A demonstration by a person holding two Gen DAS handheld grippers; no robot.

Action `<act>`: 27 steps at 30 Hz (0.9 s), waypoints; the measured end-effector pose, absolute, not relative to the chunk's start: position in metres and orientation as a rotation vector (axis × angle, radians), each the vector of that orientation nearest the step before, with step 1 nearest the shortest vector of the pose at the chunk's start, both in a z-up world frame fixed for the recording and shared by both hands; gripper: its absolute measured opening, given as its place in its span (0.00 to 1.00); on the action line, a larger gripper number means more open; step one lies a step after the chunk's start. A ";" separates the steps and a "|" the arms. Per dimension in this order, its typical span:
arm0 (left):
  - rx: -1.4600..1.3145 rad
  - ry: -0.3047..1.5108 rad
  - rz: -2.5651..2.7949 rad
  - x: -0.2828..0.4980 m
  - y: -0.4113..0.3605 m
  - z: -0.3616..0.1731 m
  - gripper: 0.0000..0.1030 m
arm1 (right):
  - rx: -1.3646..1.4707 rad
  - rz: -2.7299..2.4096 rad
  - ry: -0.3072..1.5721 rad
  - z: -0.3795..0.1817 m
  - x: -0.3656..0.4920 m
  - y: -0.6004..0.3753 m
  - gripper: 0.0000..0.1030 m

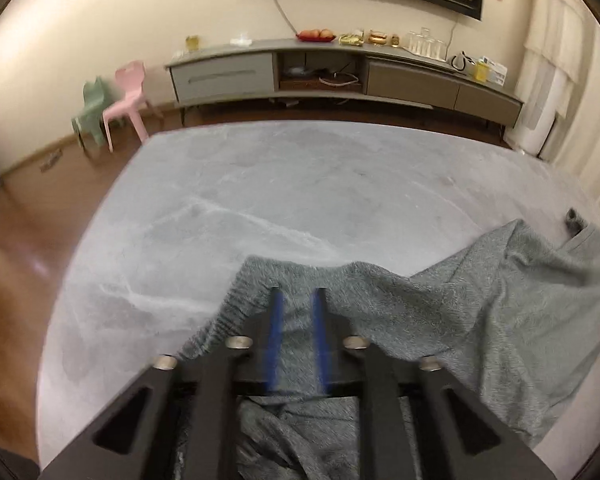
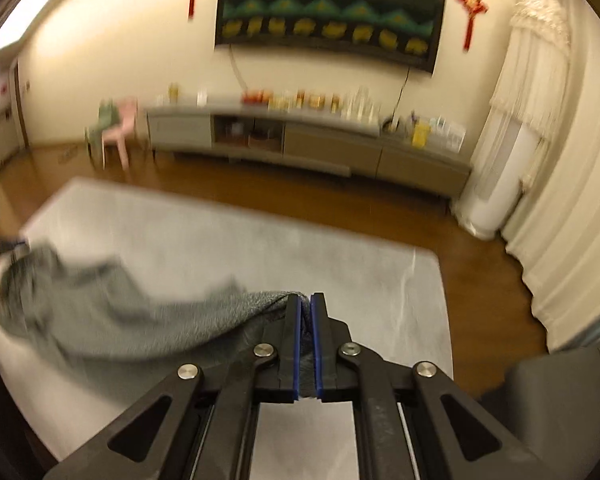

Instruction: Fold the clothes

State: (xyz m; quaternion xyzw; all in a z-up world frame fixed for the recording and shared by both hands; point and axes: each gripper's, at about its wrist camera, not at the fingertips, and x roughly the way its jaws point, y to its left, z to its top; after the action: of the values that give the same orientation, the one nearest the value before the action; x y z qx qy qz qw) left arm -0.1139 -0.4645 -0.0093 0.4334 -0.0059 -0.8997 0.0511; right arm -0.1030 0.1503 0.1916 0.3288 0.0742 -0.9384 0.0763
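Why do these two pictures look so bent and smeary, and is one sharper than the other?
Both views use a fisheye lens, so the cabinet bows and the corners go dark. The left wrist view is sharper, with smearing only near the left claw and grey garment. The right wrist view is motion-blurred throughout; only the right claw looks crisp. Lighting is warm and yellowish in both.

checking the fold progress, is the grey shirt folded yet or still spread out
Not folded. The grey shirt hangs bunched and wrinkled between the left gripper and right gripper, stretched above the table.
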 end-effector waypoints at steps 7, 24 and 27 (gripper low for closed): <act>1.420 -0.222 -2.882 -0.145 -0.431 -0.034 0.63 | 1.000 -2.831 0.303 0.193 -0.177 0.110 0.05; 1.348 -0.034 -2.407 -0.195 -0.509 -0.038 0.08 | 1.354 -2.680 -0.048 0.043 -0.203 0.126 0.50; 1.401 0.042 -2.526 -0.164 -0.497 -0.033 0.17 | 1.497 -2.493 -0.025 -0.029 -0.159 0.100 0.51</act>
State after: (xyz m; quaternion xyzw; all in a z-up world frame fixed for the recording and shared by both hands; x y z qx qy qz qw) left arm -0.1641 -0.4967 -0.0332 0.4812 0.0144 -0.8674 0.1261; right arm -0.1588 0.0997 -0.0288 0.5113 -0.0085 -0.8515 0.1163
